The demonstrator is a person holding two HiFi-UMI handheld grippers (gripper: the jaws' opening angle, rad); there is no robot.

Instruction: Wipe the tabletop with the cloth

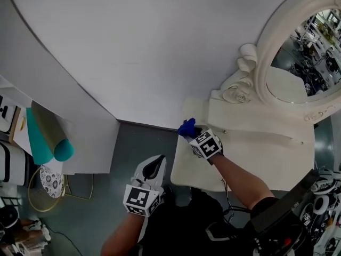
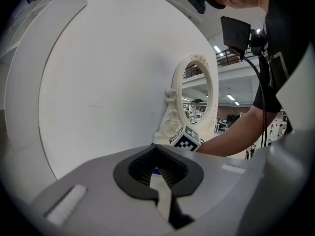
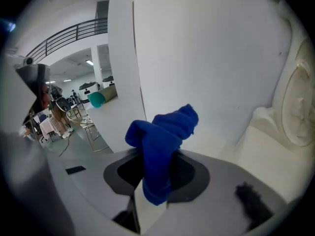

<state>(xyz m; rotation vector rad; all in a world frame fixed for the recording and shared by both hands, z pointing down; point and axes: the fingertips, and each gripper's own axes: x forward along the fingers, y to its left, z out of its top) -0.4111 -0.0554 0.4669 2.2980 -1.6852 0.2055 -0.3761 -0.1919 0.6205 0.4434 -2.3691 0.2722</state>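
Clamping a bunched blue cloth [image 1: 186, 127] between its jaws, the right gripper [image 1: 193, 134] sits at the far left corner of the cream tabletop [image 1: 256, 159], just left of the base of the ornate oval mirror [image 1: 303, 57]; whether the cloth touches the surface cannot be told. The left gripper [image 1: 155, 167] hangs off the tabletop, further left of the mirror and nearer the person, over the grey floor [image 1: 138, 143], its jaws together with nothing between them.

1 blue cloth [image 1: 186, 127], 1 tabletop [image 1: 256, 153], 1 oval mirror [image 1: 298, 73], 2 ppr rolls [image 1: 34, 137] [image 1: 52, 129], 2 grippers [image 1: 154, 167] [image 1: 193, 132] (L+R)
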